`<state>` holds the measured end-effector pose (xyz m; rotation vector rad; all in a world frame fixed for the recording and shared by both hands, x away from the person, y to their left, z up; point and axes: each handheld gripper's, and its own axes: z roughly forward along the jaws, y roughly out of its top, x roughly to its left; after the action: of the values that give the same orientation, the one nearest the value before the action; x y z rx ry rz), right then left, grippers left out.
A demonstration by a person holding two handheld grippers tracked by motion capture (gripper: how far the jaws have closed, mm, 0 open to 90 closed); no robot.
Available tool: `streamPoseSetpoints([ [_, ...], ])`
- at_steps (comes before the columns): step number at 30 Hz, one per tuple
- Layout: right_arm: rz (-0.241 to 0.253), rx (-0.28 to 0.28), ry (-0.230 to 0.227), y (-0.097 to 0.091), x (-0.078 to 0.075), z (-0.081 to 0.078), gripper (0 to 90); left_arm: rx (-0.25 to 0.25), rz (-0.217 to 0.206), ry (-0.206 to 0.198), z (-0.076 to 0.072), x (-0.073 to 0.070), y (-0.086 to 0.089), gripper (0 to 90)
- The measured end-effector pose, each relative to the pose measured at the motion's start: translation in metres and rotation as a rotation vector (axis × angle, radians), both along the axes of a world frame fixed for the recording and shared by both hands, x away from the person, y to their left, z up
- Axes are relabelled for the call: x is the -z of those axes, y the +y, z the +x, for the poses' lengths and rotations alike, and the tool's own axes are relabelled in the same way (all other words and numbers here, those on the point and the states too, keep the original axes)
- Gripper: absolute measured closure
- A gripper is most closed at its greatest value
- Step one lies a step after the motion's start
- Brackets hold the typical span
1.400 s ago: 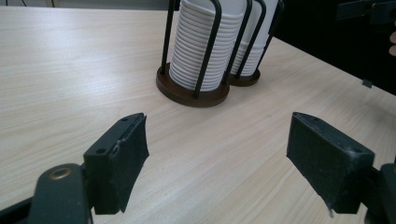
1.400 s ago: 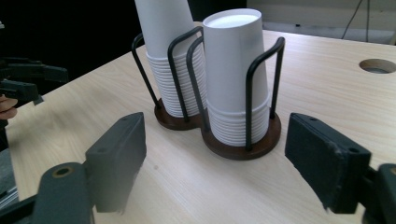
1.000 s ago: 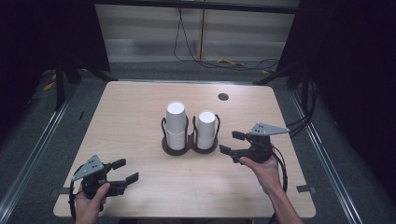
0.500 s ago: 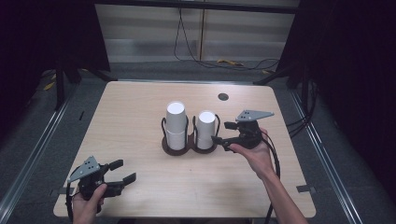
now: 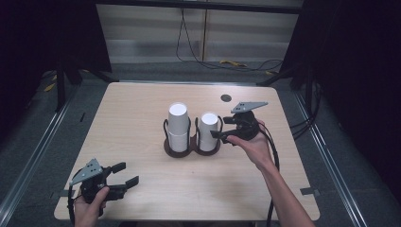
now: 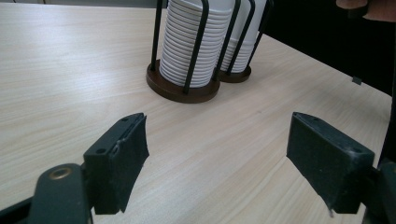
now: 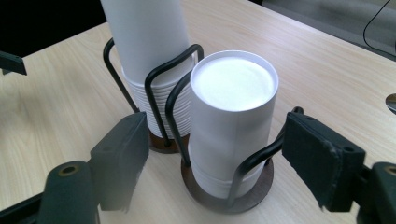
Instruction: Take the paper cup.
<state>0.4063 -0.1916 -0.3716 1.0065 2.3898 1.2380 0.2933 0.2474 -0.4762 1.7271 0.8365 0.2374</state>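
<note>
High view: on the table [image 5: 142, 123], a twin wire cup holder [image 5: 191, 144] carries a taller cup stack [image 5: 178, 124] and a shorter cup stack [image 5: 207, 130]. The right claw [image 5: 218, 134] sits at the shorter stack's 3 o'clock; the left claw [image 5: 124, 176] rests at 7 o'clock, well apart.

Left gripper view: left claw [image 6: 219, 158] wide open, empty.

Right gripper view: right claw [image 7: 215, 154] open, jaws flanking the shorter cup stack [image 7: 231, 116], not pressing it.

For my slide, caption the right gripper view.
Open right gripper framing the shorter cup stack in its wire holder.

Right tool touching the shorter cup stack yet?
Apart. In the right gripper view the right tool stands open, a clear gap between each jaw and the shorter cup stack.
</note>
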Motion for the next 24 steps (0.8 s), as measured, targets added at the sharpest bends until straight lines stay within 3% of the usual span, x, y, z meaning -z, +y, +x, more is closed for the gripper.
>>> streamPoseSetpoints([
  [6, 0.002, 0.013, 0.007, -0.001, -0.001, 0.01, 20.5, 0.011, -0.002, 0.006, 0.004, 0.001, -0.003, 20.2],
  [12, -0.031, -0.007, 0.016, 0.003, -0.002, 0.021, 25.8, 0.014, 0.005, 0.006, 0.004, 0.001, -0.002, 20.2],
  [19, -0.047, -0.021, 0.034, 0.007, 0.003, 0.027, 27.1, 0.005, 0.003, 0.004, 0.004, 0.001, -0.001, 20.2],
  [24, -0.063, -0.031, 0.038, 0.013, -0.001, 0.034, 26.7, 0.013, -0.007, 0.007, 0.004, 0.001, -0.002, 20.2],
])
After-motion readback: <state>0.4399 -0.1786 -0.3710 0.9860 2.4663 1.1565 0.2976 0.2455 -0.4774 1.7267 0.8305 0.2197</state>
